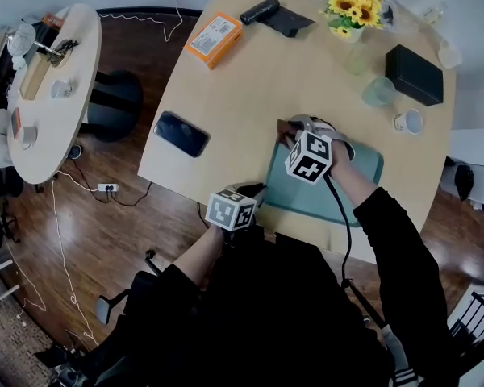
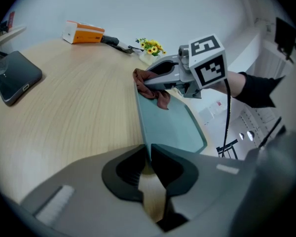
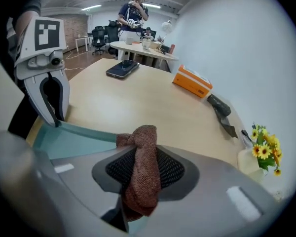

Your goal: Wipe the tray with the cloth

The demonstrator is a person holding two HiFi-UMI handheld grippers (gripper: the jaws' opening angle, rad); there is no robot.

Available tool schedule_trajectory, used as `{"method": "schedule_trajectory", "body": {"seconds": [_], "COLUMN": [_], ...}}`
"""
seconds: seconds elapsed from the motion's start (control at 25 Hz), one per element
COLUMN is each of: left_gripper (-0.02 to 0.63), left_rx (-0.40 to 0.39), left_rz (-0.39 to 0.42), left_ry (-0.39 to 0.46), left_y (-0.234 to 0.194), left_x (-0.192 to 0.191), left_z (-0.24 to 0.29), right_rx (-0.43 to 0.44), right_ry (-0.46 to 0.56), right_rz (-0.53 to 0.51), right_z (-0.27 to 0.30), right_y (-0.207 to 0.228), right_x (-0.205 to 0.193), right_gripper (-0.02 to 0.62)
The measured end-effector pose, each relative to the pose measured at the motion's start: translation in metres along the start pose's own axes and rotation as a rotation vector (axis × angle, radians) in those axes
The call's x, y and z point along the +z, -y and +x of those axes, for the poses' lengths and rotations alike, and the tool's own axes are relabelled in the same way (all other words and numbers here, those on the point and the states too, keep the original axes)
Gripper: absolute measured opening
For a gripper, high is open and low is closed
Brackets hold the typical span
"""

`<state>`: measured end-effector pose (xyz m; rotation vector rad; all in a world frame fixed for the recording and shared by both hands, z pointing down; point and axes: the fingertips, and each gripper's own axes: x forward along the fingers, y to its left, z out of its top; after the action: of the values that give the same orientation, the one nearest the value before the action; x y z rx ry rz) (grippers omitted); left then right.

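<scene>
Teal tray (image 1: 310, 190), brown cloth (image 3: 143, 172)
Tray lies flat on the surface (image 1: 250, 87); the bunched cloth sits at its far left corner.

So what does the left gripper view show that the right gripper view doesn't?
Only the left gripper view: the right gripper seen from outside, with its marker cube and cable. Only the right gripper view: the left gripper seen from outside, and a person standing by a second table. Both: the teal tray, brown cloth, phone, orange box and sunflowers.
</scene>
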<state>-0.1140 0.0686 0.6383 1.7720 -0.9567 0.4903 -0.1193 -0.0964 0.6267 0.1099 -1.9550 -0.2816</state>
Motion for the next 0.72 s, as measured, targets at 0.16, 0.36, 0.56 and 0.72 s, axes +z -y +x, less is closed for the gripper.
{"method": "schedule_trajectory", "body": {"seconds": [0.16, 0.36, 0.56, 0.72], "left_gripper": [0.021, 0.02, 0.02, 0.02], "left_rx": [-0.001, 0.013, 0.035, 0.061], "left_rz": [0.0, 0.002, 0.026, 0.047], "left_ry": [-0.002, 0.0, -0.008, -0.017], "left_y": [-0.002, -0.005, -0.007, -0.007], "left_x": [-0.001, -0.003, -0.002, -0.004], "left_z": [-0.001, -0.004, -0.001, -0.001], "right_rx": [-0.011, 0.066, 0.054, -0.049], "right_ry": [0.019, 0.073, 0.101, 0.065], "right_rz": [0.025, 0.041, 0.148, 0.308], "right_z": [-0.011, -0.035, -0.059, -0.077], "right_y": [-0.035, -0.126, -0.183, -0.175], "right_x": [0.003, 0.002, -0.018, -0.076], "right_gripper": [0.117, 0.117, 0.117, 0.116]}}
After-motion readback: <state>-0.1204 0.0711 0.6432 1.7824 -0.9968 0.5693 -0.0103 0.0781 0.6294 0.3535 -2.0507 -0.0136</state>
